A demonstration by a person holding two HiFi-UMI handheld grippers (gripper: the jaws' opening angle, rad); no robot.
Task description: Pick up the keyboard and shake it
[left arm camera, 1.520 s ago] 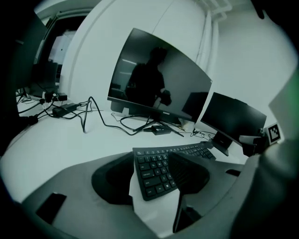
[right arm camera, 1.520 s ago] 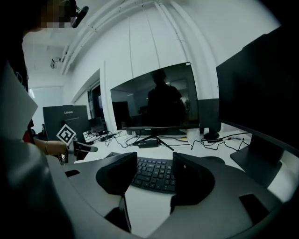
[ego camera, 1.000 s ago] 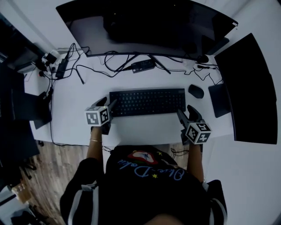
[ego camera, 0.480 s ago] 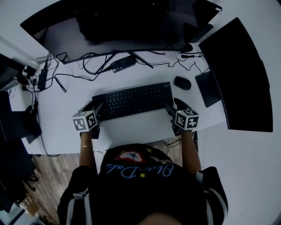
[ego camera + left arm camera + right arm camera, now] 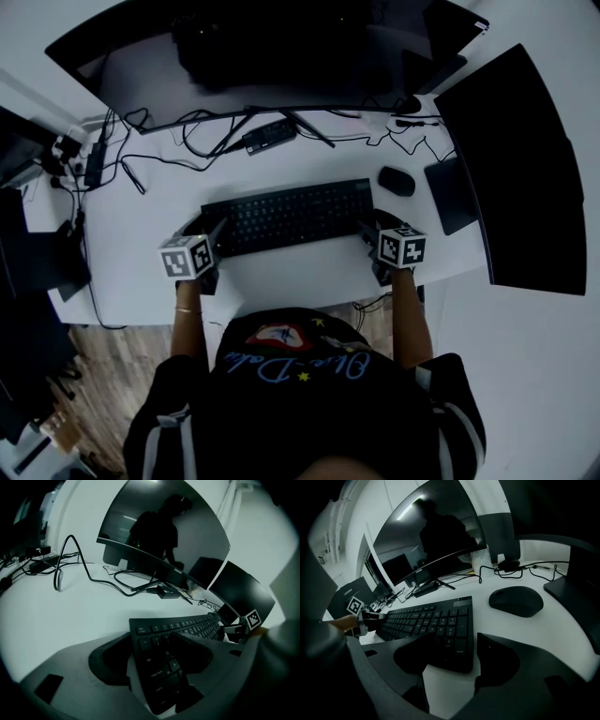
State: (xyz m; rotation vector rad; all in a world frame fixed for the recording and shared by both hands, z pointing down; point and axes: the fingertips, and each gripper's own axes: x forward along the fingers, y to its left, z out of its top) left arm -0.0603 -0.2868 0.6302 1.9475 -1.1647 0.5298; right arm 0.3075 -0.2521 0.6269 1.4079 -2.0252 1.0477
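A black keyboard lies flat on the white desk in front of the person. My left gripper is at its left end. In the left gripper view the jaws stand apart: one beside the keyboard's short edge, the other over the keys. My right gripper is at the right end. Its jaws have just been opening and now stand wide. The keyboard's right front corner lies between them, with no pad pressing on it.
A black mouse lies just right of the keyboard, with a dark pad beyond it. A wide curved monitor stands behind and a second screen at the right. Cables and a small black box lie at the back left.
My right gripper has come down and in toward the keyboard's right end. The left gripper has stayed at the left end. The keyboard has not moved on the desk.
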